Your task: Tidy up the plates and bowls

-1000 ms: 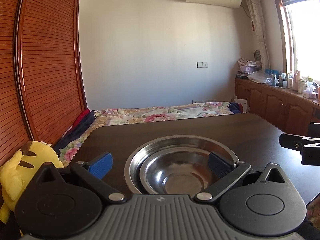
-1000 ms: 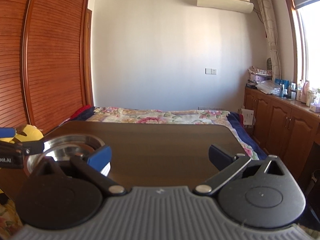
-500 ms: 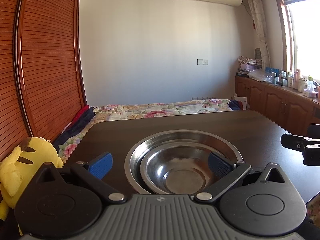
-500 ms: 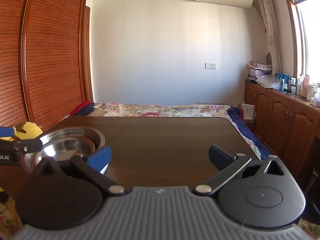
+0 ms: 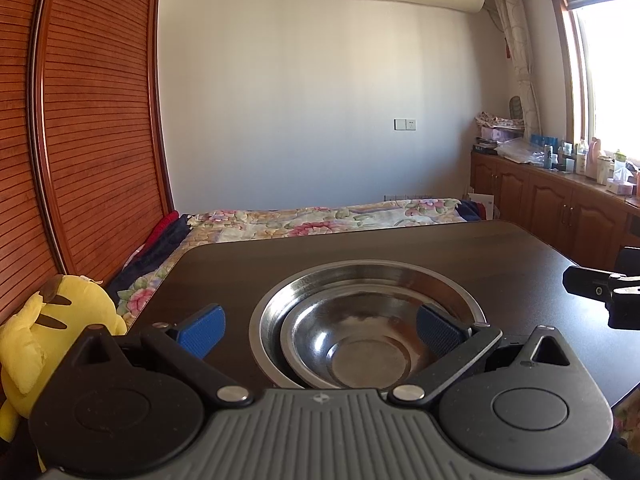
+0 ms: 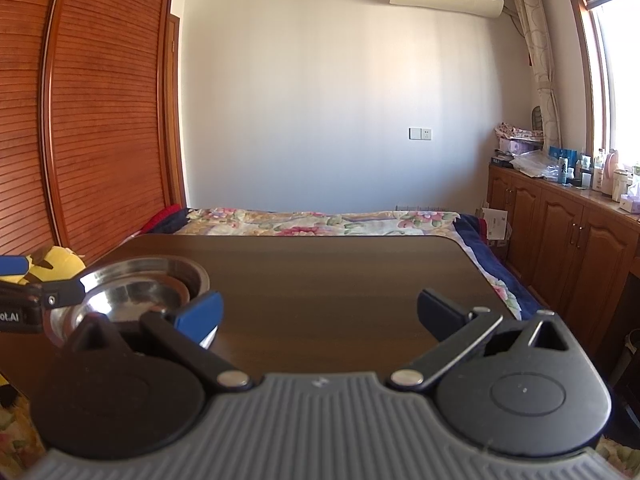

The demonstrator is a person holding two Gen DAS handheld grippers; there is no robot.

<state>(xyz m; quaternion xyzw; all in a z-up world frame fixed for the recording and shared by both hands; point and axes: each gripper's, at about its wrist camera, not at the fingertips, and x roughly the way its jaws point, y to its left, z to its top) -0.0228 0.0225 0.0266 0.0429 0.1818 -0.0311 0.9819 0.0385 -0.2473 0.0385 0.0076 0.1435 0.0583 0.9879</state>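
Two steel bowls sit nested on the dark table (image 5: 500, 256): a small bowl (image 5: 360, 336) lies inside a wider bowl (image 5: 368, 276). My left gripper (image 5: 320, 326) hangs open just in front of and above them, its blue pads wide apart and holding nothing. In the right wrist view the same nested bowls (image 6: 140, 284) stand at the table's left side, with a left gripper finger (image 6: 44, 298) in front of them. My right gripper (image 6: 318, 312) is open over bare tabletop (image 6: 340, 276), to the right of the bowls, holding nothing.
A yellow plush toy (image 5: 52, 328) sits off the table's left edge. A bed with a floral cover (image 5: 320, 220) lies behind the table. Wooden cabinets (image 6: 572, 248) with bottles on top line the right wall, and slatted wardrobe doors (image 5: 92, 140) stand at the left.
Both grippers have risen and pulled back slightly, so the bowls sit a little lower in both views. The bowls have not moved and both grippers stay open.
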